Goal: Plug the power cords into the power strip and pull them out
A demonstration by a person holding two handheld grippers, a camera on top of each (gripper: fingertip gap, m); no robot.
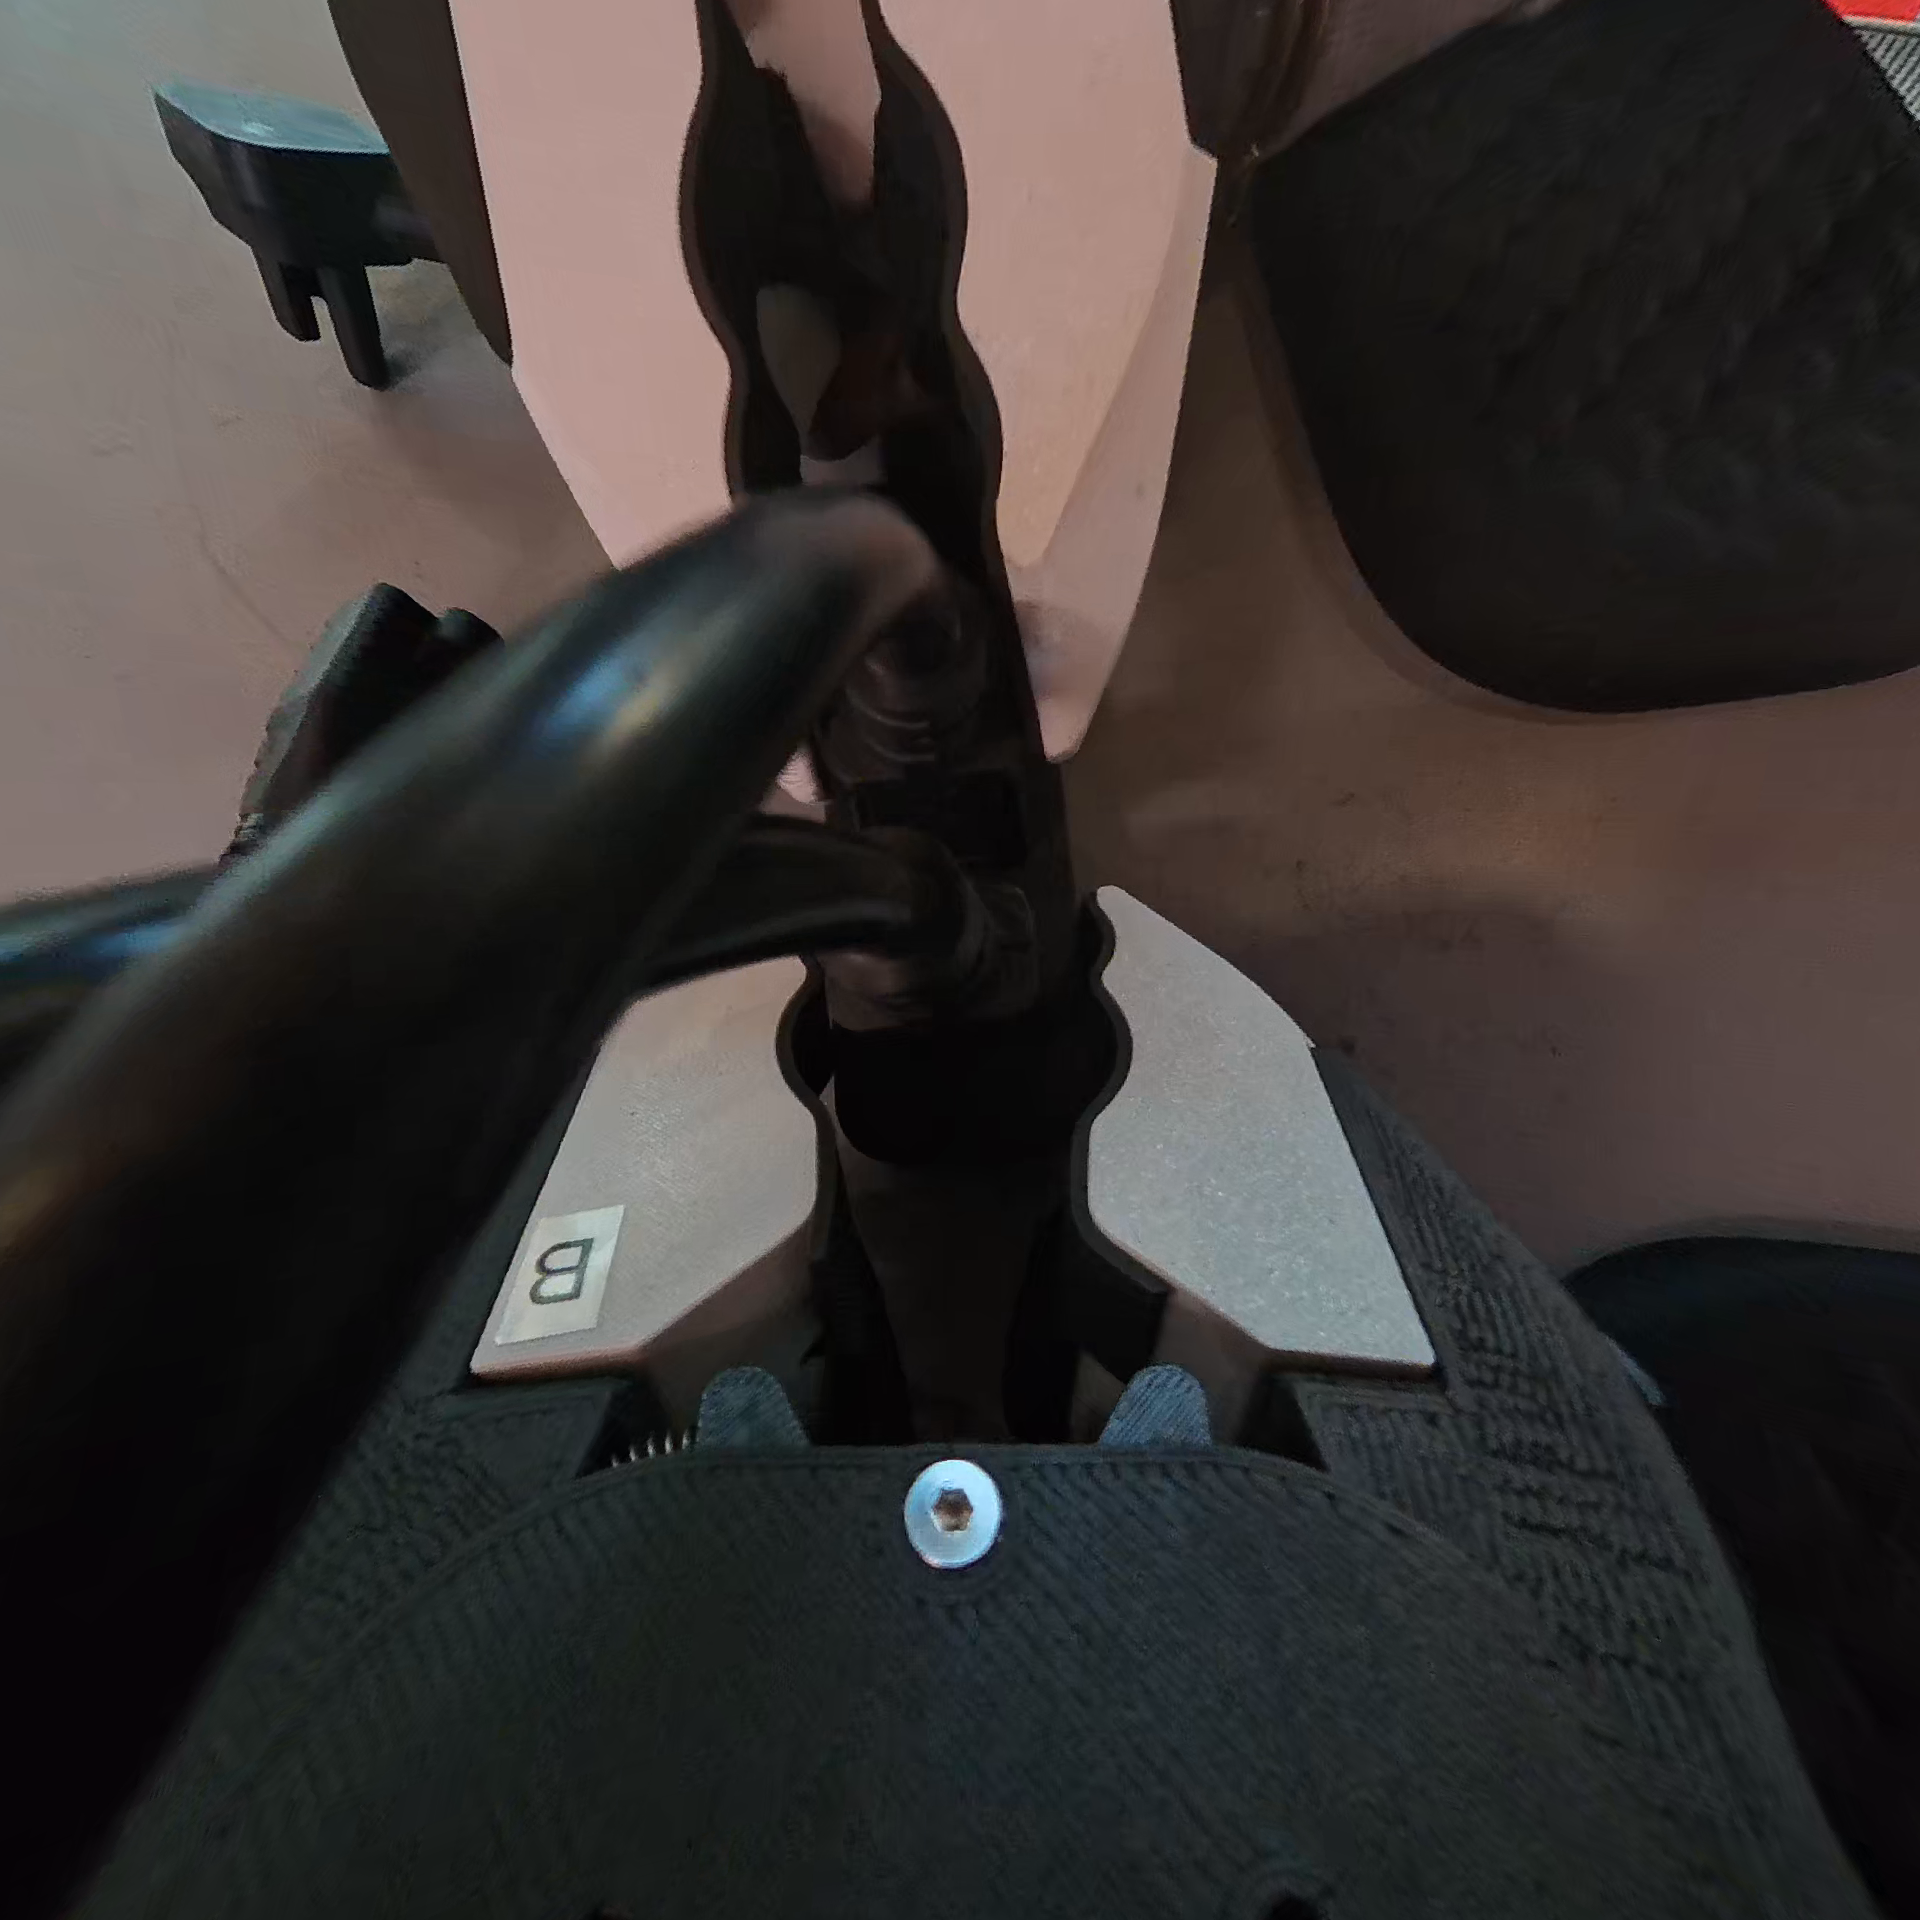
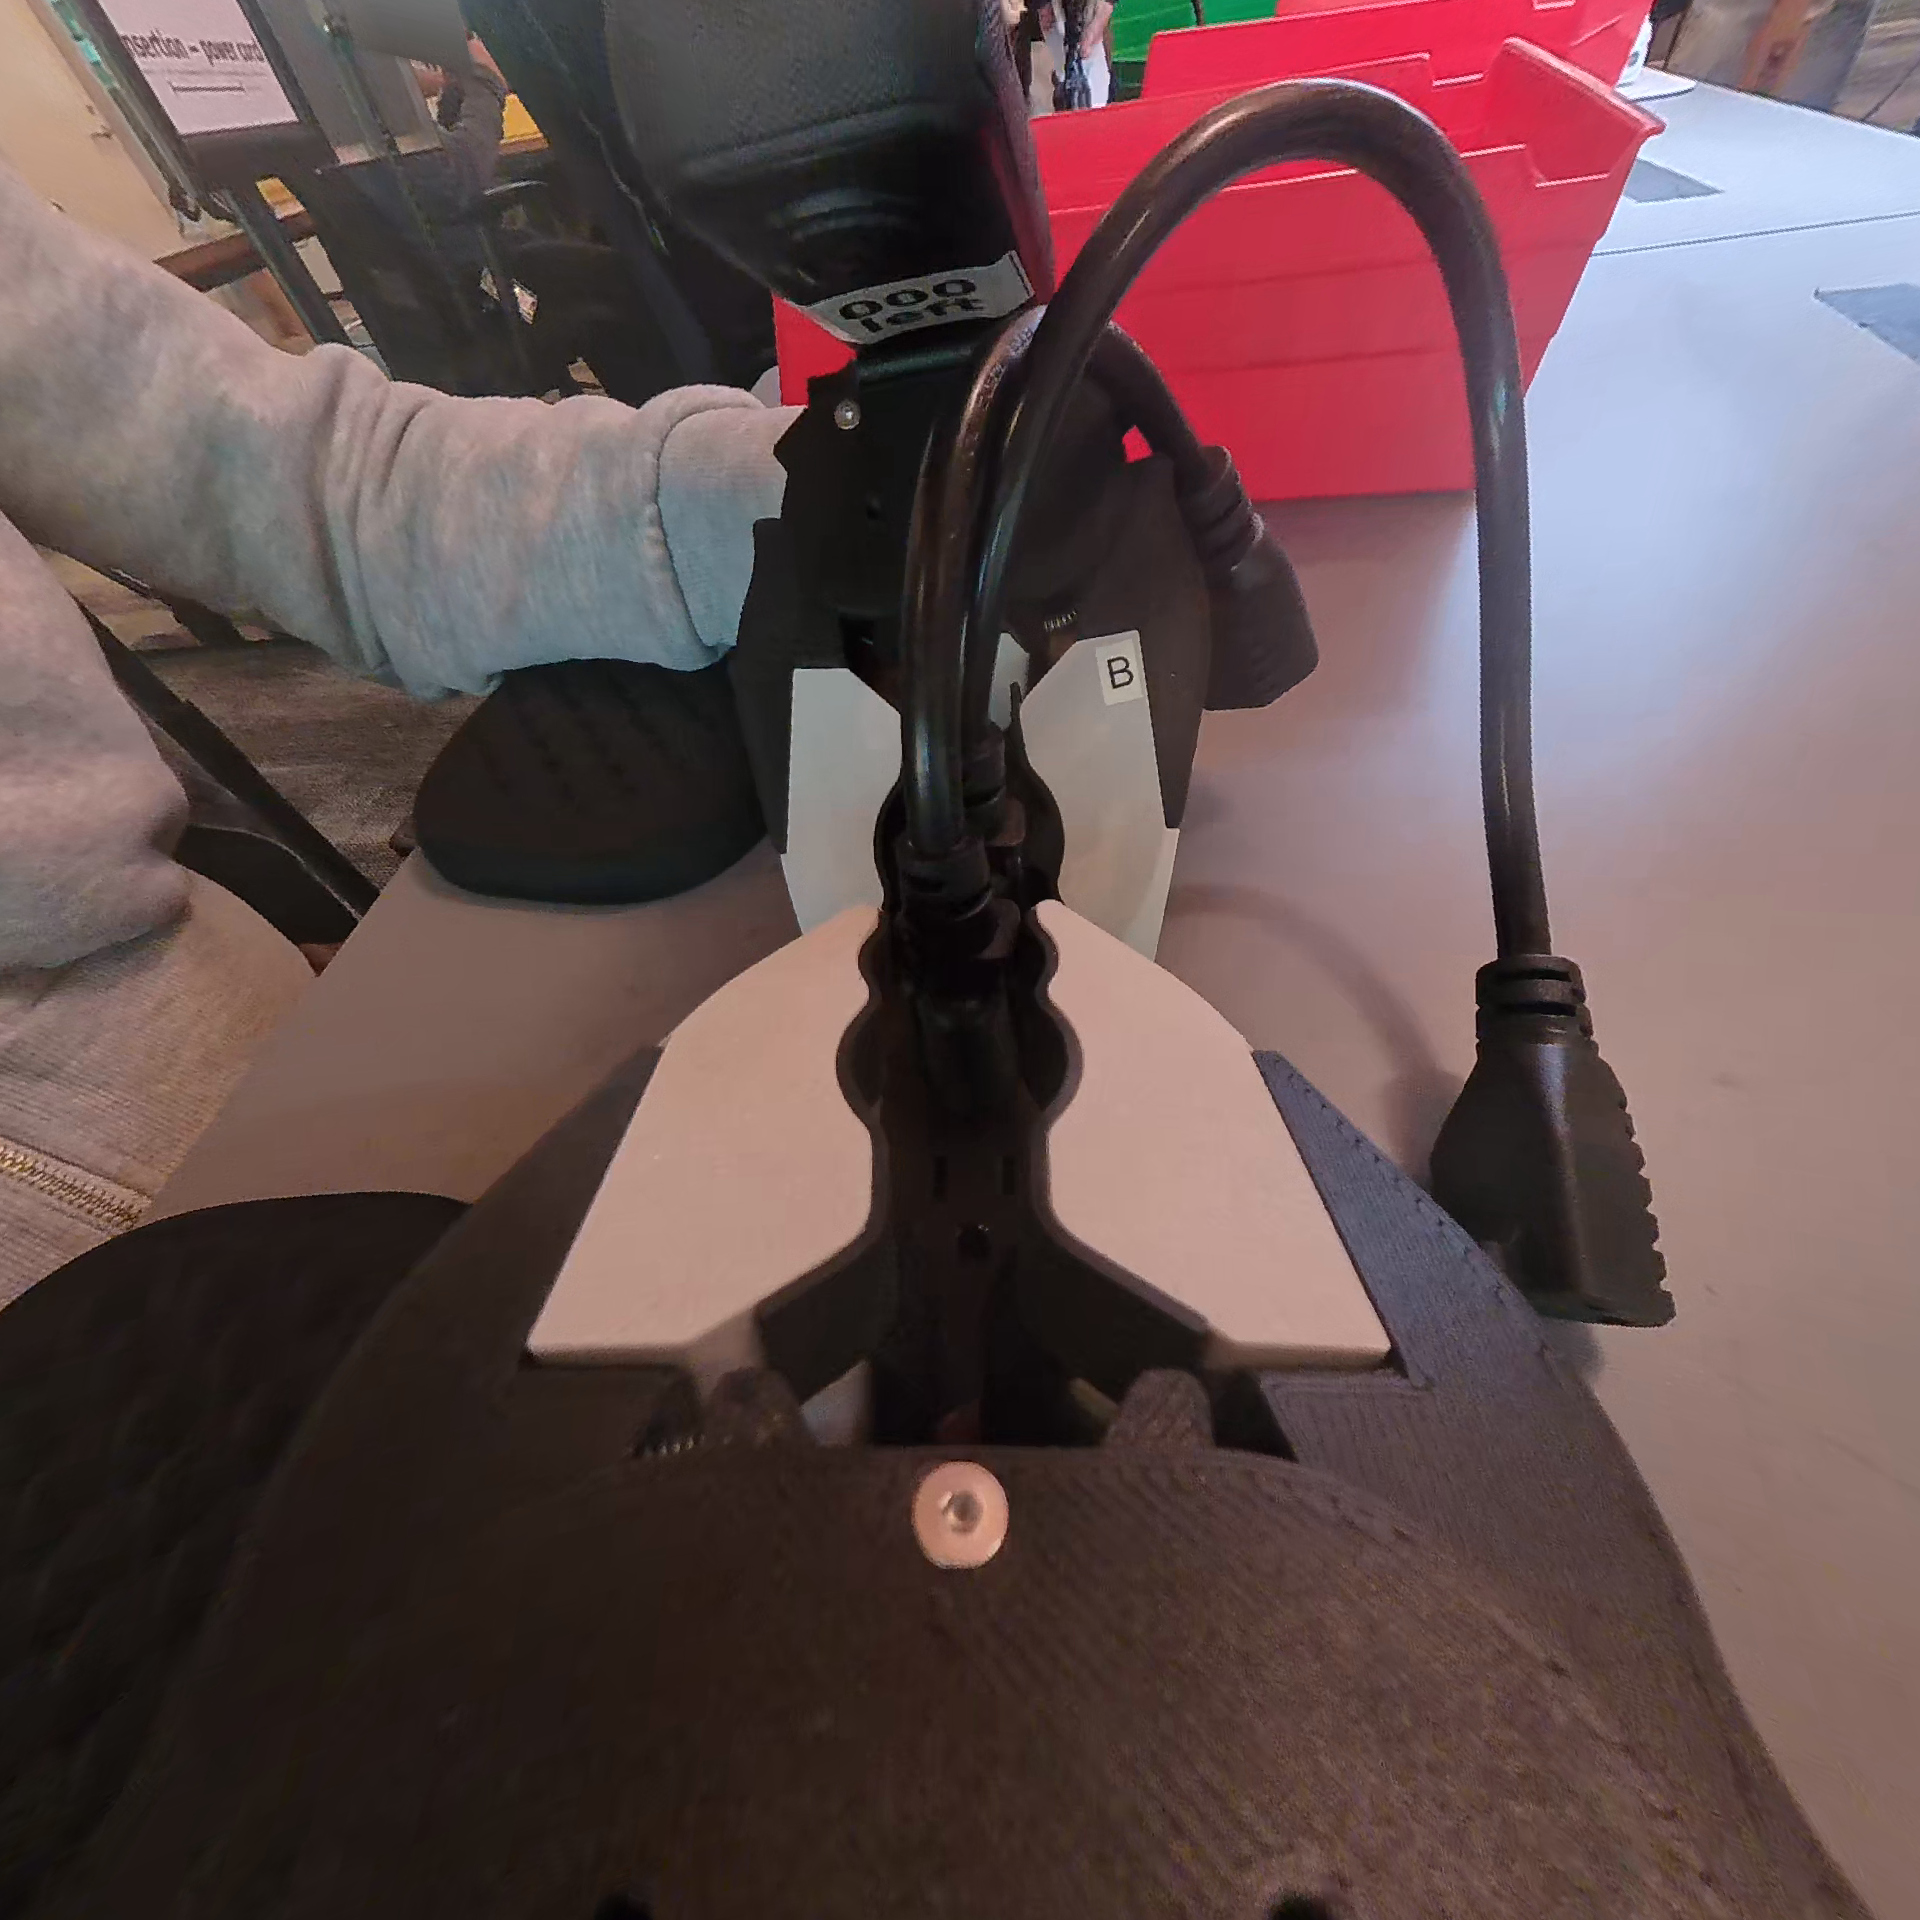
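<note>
A slim black power strip (image 2: 971,1205) with socket slots sits clamped between the fingers of my right gripper (image 2: 956,925), which is shut on it. Two black power cords (image 2: 935,623) rise from plugs at its far end. My left gripper (image 2: 966,831) faces the right one and is shut around a cord plug (image 1: 935,935) there. One cord (image 2: 1455,312) arches right to a black connector (image 2: 1548,1153) lying on the table. The other ends in a connector (image 2: 1257,613) behind the left gripper. In the left wrist view a thick blurred cord (image 1: 468,831) crosses in front of my left gripper (image 1: 951,935), and the right gripper (image 1: 883,644) stands opposite.
Red bins (image 2: 1299,312) stand at the back of the grey table (image 2: 1714,727). A person's grey sleeve (image 2: 364,499) reaches in from the left. A loose black plug with prongs (image 1: 291,208) and another connector (image 1: 343,686) lie on the table left of the grippers. The tips of one gripper are about 5 centimeters away from the tips of the other.
</note>
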